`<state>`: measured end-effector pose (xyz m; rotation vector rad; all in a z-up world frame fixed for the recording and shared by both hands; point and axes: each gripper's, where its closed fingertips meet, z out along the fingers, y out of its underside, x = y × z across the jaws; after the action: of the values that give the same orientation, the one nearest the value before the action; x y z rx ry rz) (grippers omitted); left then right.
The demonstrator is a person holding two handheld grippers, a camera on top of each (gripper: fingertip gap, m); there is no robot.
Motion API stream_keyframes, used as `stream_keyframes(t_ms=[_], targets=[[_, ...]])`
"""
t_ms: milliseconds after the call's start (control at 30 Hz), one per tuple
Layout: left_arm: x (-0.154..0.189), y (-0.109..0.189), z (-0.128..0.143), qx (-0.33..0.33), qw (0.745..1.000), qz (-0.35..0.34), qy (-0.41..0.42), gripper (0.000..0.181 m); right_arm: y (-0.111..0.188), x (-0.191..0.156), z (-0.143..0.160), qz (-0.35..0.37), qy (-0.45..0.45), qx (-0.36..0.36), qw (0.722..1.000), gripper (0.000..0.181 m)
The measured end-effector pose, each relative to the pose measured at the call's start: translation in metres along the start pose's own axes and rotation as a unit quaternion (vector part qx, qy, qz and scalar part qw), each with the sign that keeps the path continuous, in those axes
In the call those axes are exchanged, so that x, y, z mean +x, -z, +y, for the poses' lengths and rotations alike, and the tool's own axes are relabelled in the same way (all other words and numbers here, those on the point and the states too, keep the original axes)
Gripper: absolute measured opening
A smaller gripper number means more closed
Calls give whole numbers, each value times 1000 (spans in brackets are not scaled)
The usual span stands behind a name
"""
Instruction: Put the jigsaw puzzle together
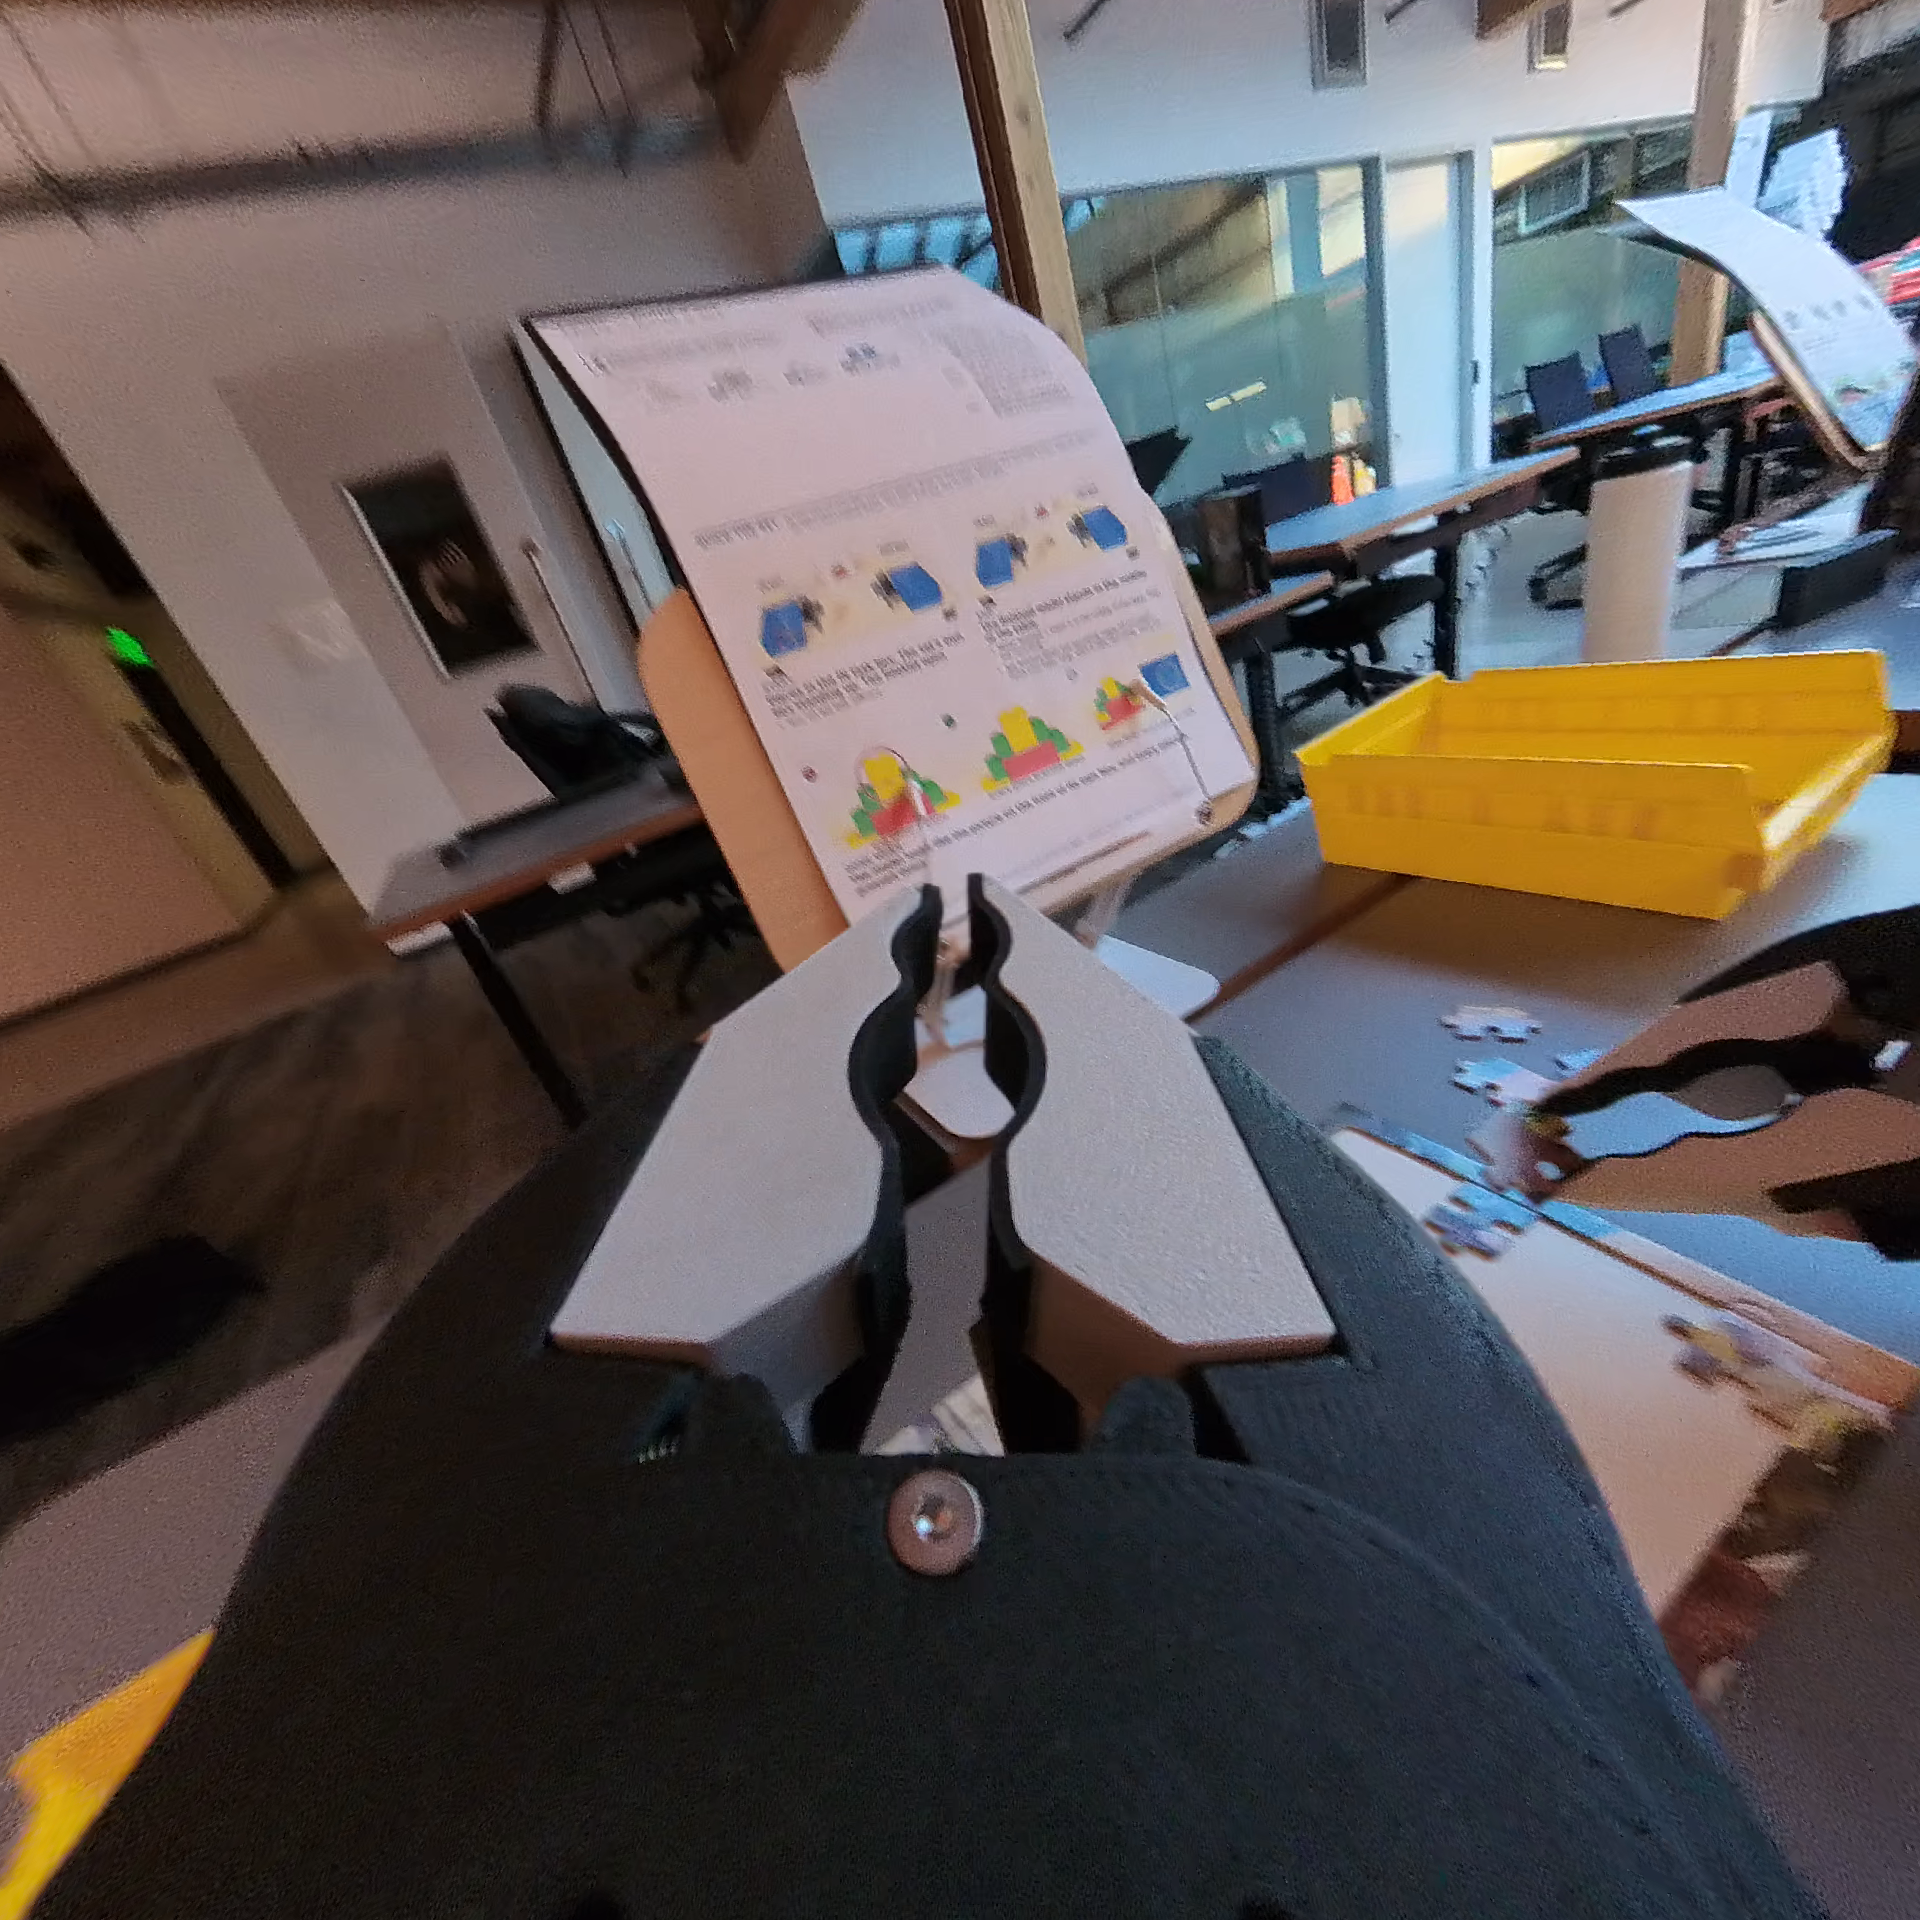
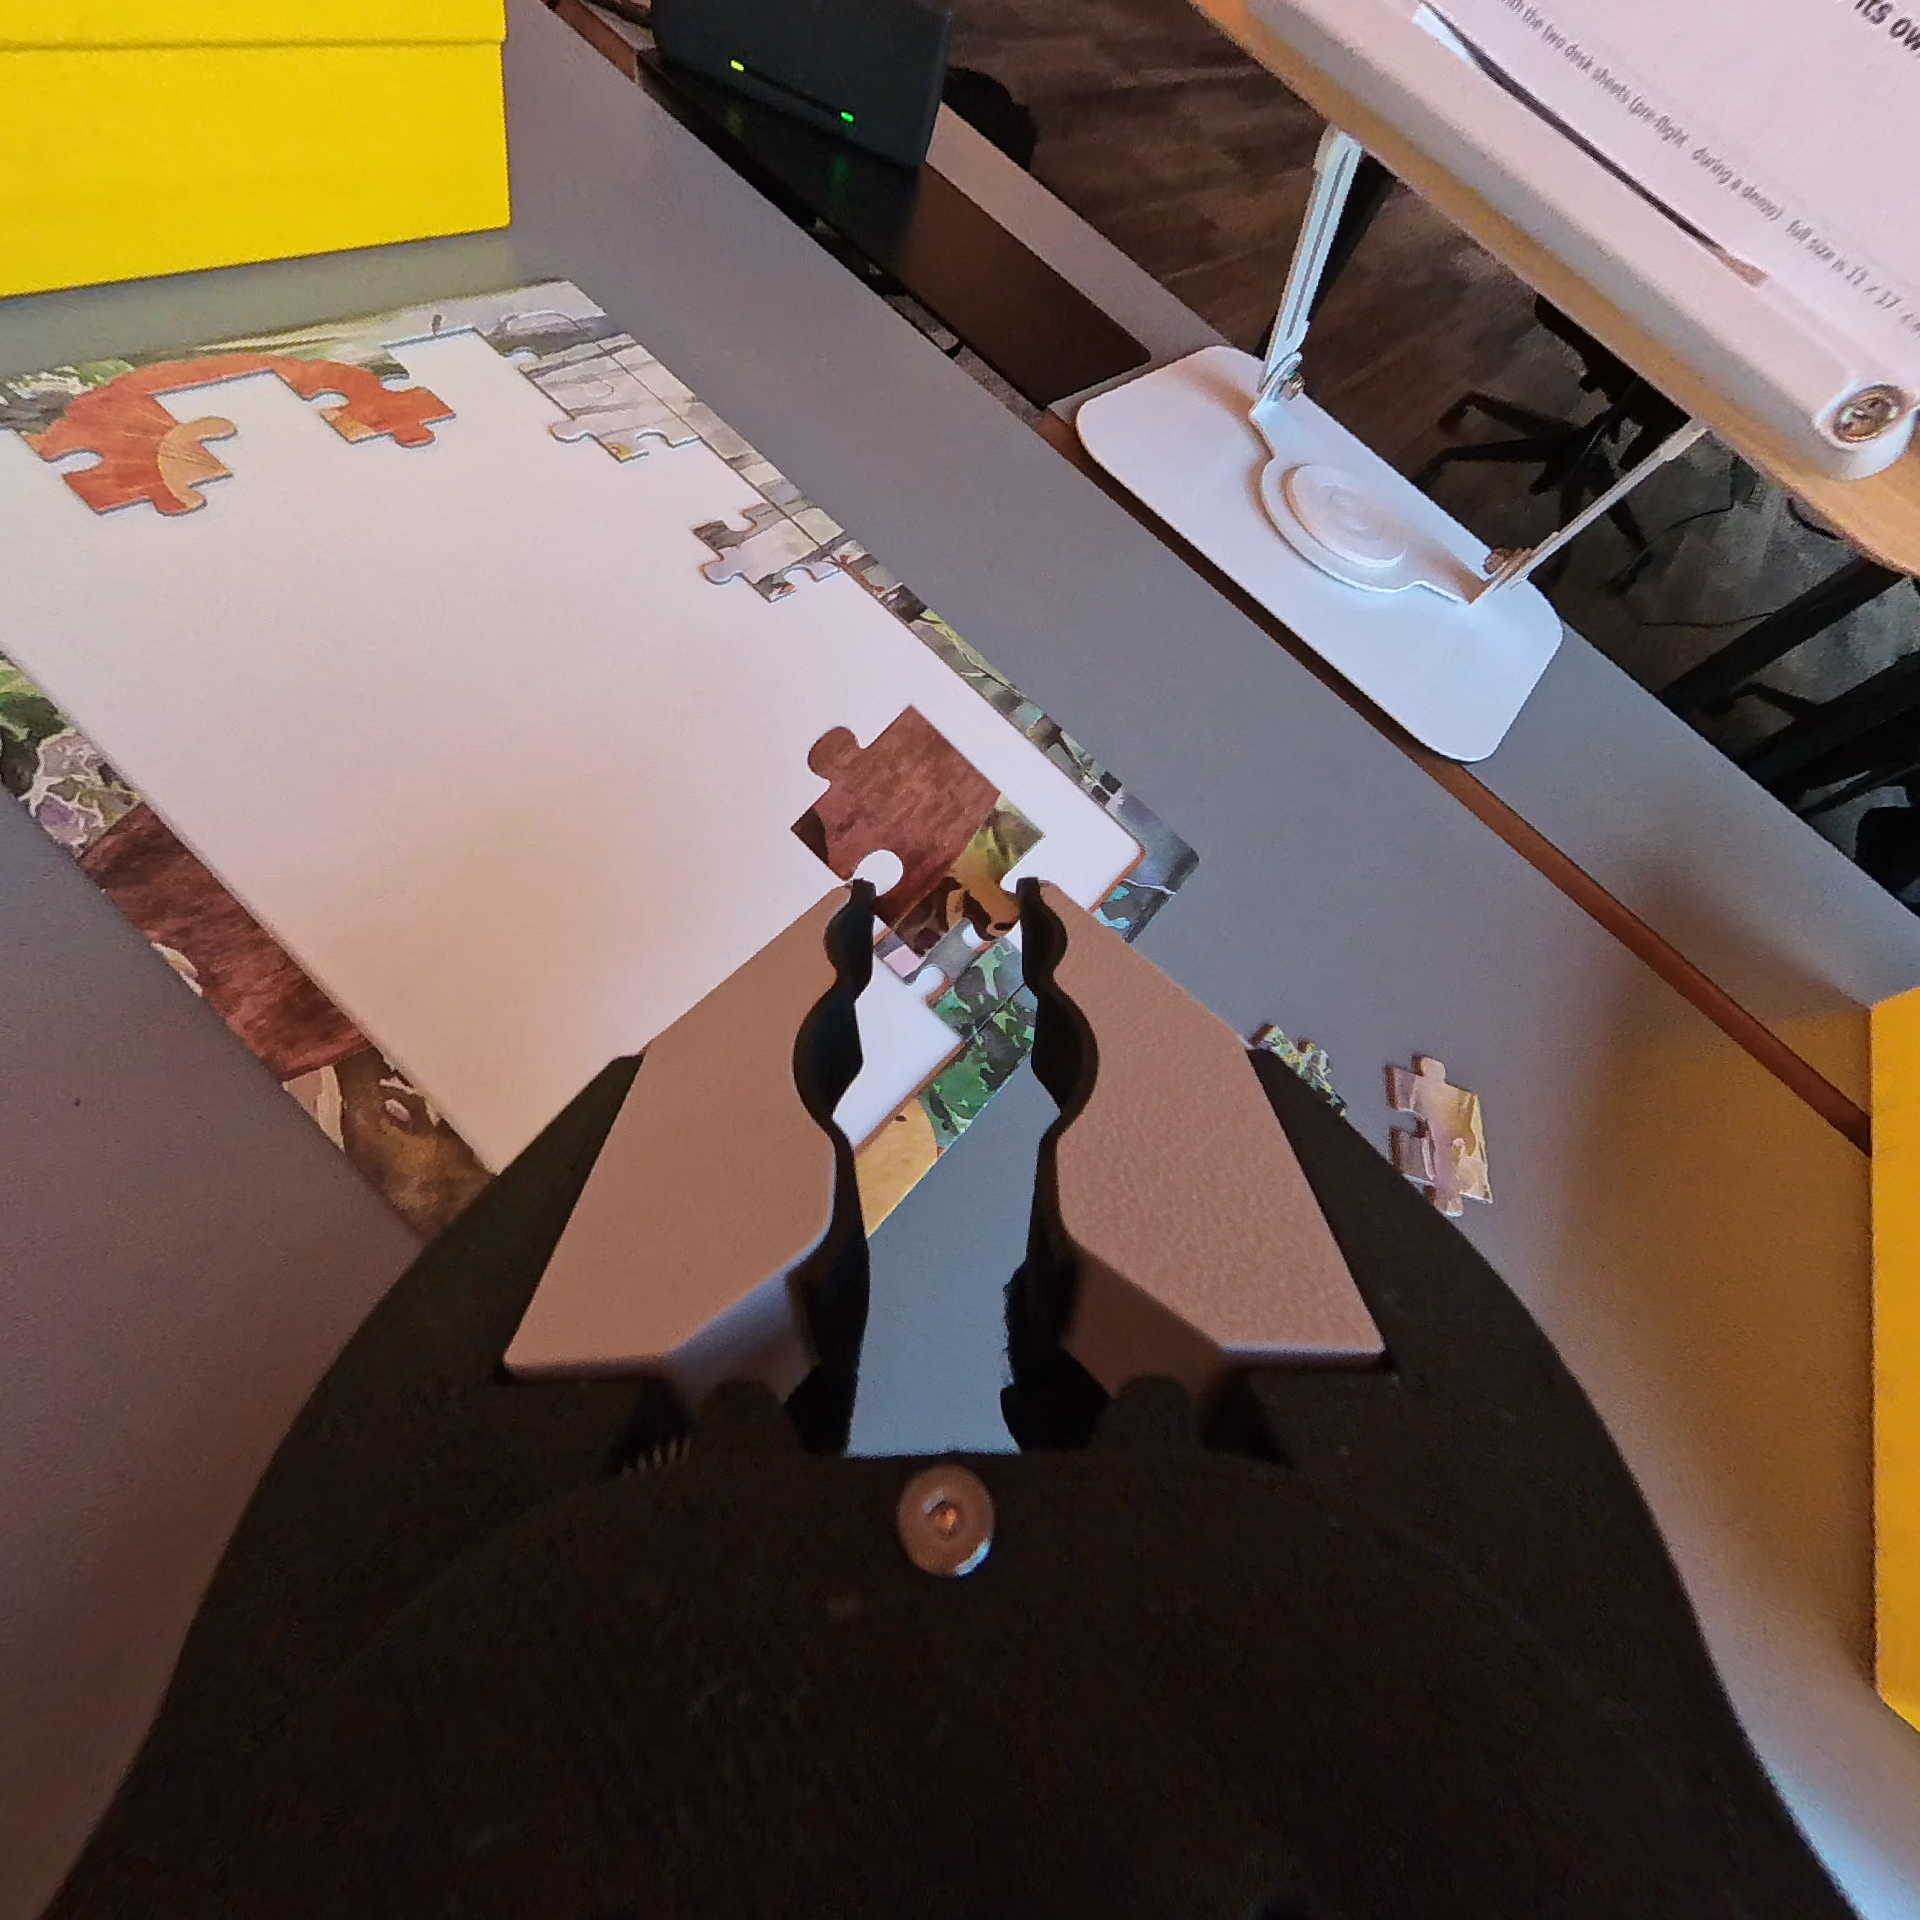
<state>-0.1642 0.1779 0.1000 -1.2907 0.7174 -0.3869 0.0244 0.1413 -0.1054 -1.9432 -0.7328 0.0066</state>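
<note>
Right claw [image 2: 940,883] grips a brown jigsaw piece [image 2: 914,805] over the white puzzle board [image 2: 416,665], near the board's corner by the surface's [image 2: 1299,883] far edge. Left claw [image 1: 956,894] narrow, nothing held, raised off the surface.

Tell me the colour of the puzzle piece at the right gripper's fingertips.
Mostly reddish-brown, with a yellow-green patch on one side: the puzzle piece, clearest in the right wrist view.
</note>
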Motion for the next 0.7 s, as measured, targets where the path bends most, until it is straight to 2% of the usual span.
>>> stream_keyframes(t_ms=[100,233,333,400,433,500,600,633,700], targets=[[9,-5,6,-17,999,24,34,6,-2,-2,2,-4,-1,-4,1000,28],[14,-8,19,-56,997,40,30,6,-4,-2,5,-10,-11,-11,1000,28],[21,-11,36,-100,993,55,35,5,-5,-3,7,-17,-22,-13,1000,28],[36,-15,53,-141,983,97,73,6,-5,-4,5,-19,-23,-8,1000,28],[48,-16,65,-171,970,129,112,8,-4,-4,3,-19,-21,-4,1000,28],[76,-16,81,-220,930,203,214,13,-3,-5,-1,-18,-16,7,1000,28],[108,-19,84,-236,865,288,335,9,2,-10,-14,-24,-5,40,999,28],[115,-20,87,-242,856,297,348,11,4,-12,-18,-26,-4,51,998,28],[123,-22,98,-260,854,295,339,13,9,-18,-29,-40,-4,80,996,28]])
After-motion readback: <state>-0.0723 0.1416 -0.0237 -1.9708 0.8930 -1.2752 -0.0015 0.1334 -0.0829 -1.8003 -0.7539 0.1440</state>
